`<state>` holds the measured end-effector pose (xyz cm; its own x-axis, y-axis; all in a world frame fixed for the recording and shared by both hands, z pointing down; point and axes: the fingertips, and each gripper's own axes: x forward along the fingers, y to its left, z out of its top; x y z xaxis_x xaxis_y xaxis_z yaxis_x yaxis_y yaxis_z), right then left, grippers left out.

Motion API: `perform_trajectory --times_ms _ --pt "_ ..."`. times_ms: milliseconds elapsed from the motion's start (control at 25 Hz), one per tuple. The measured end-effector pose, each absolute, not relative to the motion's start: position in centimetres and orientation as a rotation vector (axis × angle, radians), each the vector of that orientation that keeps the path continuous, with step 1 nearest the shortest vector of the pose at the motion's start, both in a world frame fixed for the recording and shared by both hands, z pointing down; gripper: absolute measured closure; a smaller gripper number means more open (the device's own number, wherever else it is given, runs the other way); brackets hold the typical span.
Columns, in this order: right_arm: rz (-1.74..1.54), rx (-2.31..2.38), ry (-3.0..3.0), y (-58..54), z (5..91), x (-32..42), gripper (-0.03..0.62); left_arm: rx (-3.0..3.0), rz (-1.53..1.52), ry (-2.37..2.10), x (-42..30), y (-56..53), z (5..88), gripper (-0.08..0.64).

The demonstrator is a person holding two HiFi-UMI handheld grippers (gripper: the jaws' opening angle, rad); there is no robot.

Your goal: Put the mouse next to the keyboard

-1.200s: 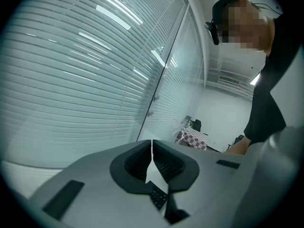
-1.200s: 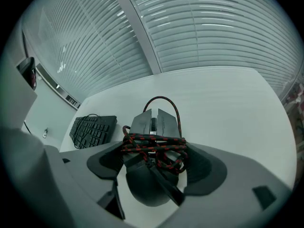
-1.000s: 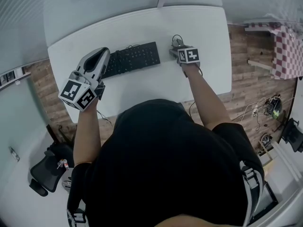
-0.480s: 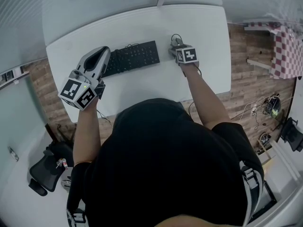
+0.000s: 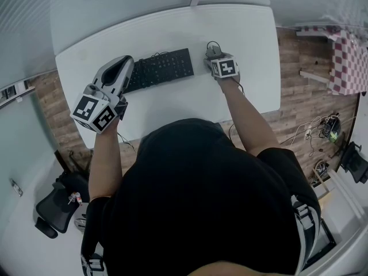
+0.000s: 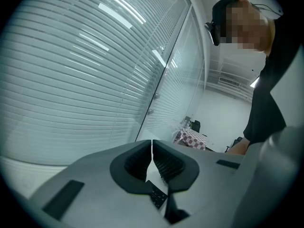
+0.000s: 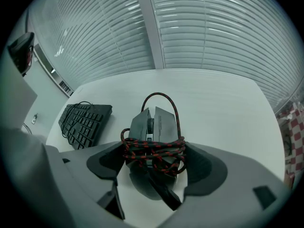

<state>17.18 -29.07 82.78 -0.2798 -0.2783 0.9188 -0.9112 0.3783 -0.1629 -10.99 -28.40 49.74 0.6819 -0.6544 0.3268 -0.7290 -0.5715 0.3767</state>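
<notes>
A dark mouse point(image 7: 152, 122) with a red-and-black braided cable wound round its body rests on the white table point(image 5: 247, 33), a short way right of the black keyboard point(image 5: 164, 69). My right gripper point(image 7: 153, 153) is shut on the mouse, its pads pressing the cable coil from both sides. In the head view the mouse point(image 5: 213, 52) shows just beyond the right gripper point(image 5: 217, 59). My left gripper point(image 5: 118, 71) hovers over the keyboard's left end, tilted upward. Its jaws are shut with nothing between them point(image 6: 152, 148).
The keyboard point(image 7: 85, 122) has its own cable lying across its keys. A table with a checked cloth point(image 5: 348, 62) stands on the wooden floor at the right. Loose cables point(image 5: 322, 131) lie there too. A black office chair point(image 5: 52, 211) is at the lower left.
My right gripper has shifted slightly left, toward the keyboard, with the mouse in it. The left gripper has stayed in place.
</notes>
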Motion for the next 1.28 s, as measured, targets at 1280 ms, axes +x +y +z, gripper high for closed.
perform_trajectory --times_ms 1280 --pt "0.865 1.083 -1.792 -28.6 81.5 17.3 0.179 2.426 0.21 -1.063 -11.0 -27.6 48.6 0.535"
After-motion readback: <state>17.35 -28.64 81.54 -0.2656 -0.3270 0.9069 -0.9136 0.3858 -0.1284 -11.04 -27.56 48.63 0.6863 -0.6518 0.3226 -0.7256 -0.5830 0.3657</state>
